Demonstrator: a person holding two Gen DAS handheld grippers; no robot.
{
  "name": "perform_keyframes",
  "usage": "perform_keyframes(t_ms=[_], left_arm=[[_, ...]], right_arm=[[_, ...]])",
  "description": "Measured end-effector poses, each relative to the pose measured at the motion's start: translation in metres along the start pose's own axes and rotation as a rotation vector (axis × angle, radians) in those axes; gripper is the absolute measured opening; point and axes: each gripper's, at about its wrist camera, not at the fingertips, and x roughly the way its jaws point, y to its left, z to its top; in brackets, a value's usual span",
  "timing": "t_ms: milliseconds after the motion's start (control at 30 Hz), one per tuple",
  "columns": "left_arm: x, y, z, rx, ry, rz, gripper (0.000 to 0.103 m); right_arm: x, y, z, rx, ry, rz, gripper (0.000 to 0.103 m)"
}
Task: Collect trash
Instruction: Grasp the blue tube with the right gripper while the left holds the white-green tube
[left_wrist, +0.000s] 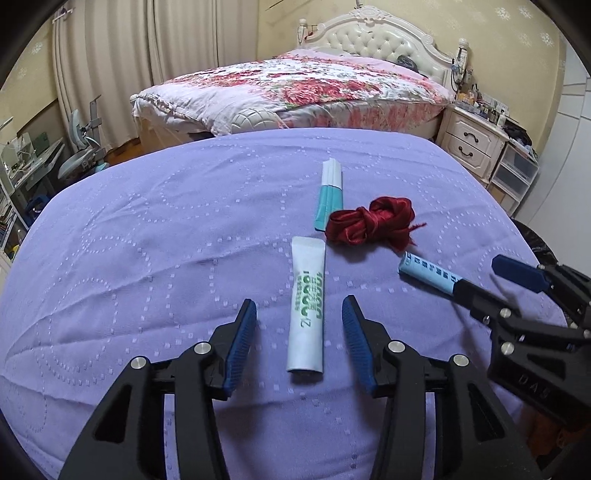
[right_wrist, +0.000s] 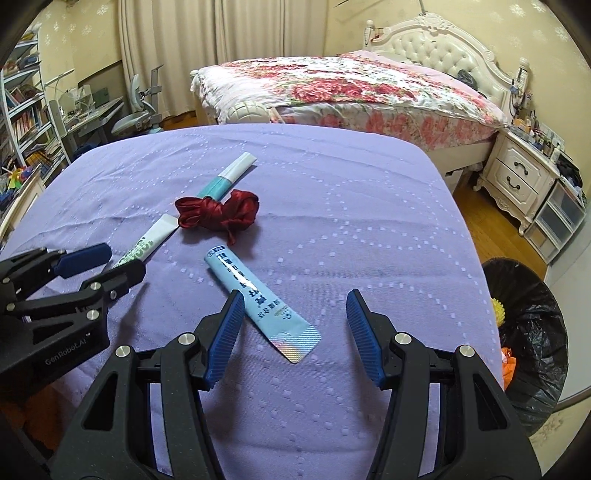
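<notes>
Where the left hand-held gripper (right_wrist: 99, 264) shows, "GenRobot.AI" reads.

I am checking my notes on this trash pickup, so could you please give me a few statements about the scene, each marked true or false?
1. Both the left gripper and the right gripper are open. True.
2. The white sachet with green print lies between the left gripper's fingers. True.
3. The red ribbon is already in the bin. False: it lies on the purple cover, beside the teal and white packet.
4. The right gripper is clamped on the light blue sachet. False: one finger is at the sachet, but the gripper stands wide open.
5. A bin with a black liner stands to the right of the purple cover. True.
</notes>
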Motion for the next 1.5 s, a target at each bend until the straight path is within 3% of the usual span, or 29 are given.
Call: perform_keyframes(t_ms=[167, 267, 400, 600, 1000, 1500], left_arm=[[0.008, 0.002, 0.002, -0.002, 0.017, -0.004, 0.047], [0.008, 0.002, 0.001, 0.004, 0.009, -0.001, 0.034], [0.007, 0.004, 0.0, -0.002, 0.001, -0.002, 0.019], [0.005, 0.005, -0.001, -0.009, -0.002, -0.008, 0.017], [-0.009, 0.006, -0.007, -0.037, -0.03, -0.017, 0.016], [-0.035, -0.027, 0.001, 0.004, -0.102, -0.056, 0.016]], right_arm=[[0.01, 0.005, 0.004, -0.024, 0.039, 0.011, 0.056], [0.012, 0.005, 0.004, -0.027, 0.041, 0.011, 0.054], [0.01, 0.007, 0.005, -0.037, 0.037, 0.012, 0.035], [0.009, 0.007, 0.003, -0.023, 0.032, 0.021, 0.022], [-0.001, 0.002, -0.003, 0.017, 0.009, 0.027, 0.021], [-0.042, -0.027, -0.008, 0.086, -0.087, -0.018, 0.021]])
